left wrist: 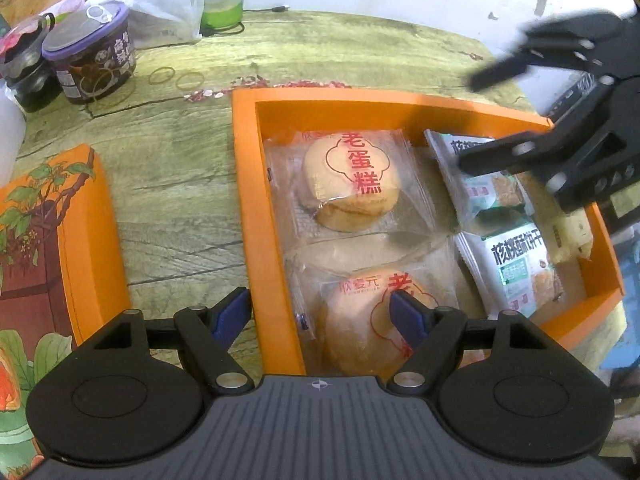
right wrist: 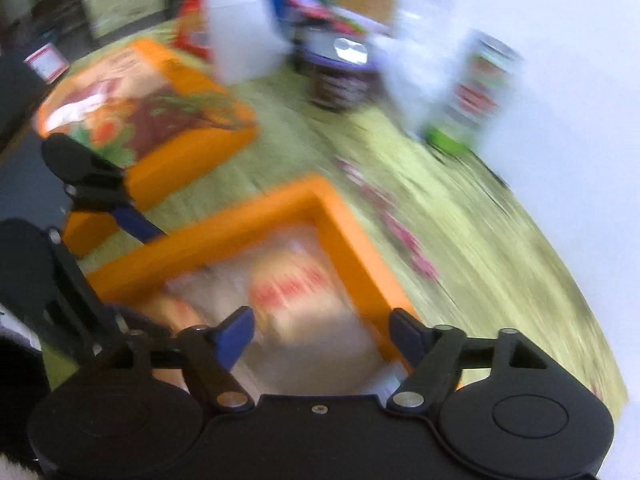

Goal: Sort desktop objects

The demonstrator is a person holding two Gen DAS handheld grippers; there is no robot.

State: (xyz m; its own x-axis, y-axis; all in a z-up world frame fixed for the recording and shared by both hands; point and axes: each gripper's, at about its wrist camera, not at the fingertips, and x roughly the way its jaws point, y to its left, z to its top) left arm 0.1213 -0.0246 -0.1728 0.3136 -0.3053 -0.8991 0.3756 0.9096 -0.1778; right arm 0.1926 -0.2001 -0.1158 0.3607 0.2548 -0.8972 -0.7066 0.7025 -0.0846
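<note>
Tabletop (left wrist: pixel 320 52) blurs rightward; left view shows wrapped cakes (left wrist: pixel 348 180) clearly.

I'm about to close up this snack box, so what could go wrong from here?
The left tongs straddle the orange box wall, so lowering them could knock it. The right tongs hover open over the walnut biscuit packets and could snag one. The box lid lies apart at the left.

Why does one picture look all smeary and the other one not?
The right wrist view is smeared by motion blur: the orange box and purple-lidded jar streak. The left wrist view is sharp, so the red print on the cake packet reads clearly, though the fisheye bends the table edge.
</note>
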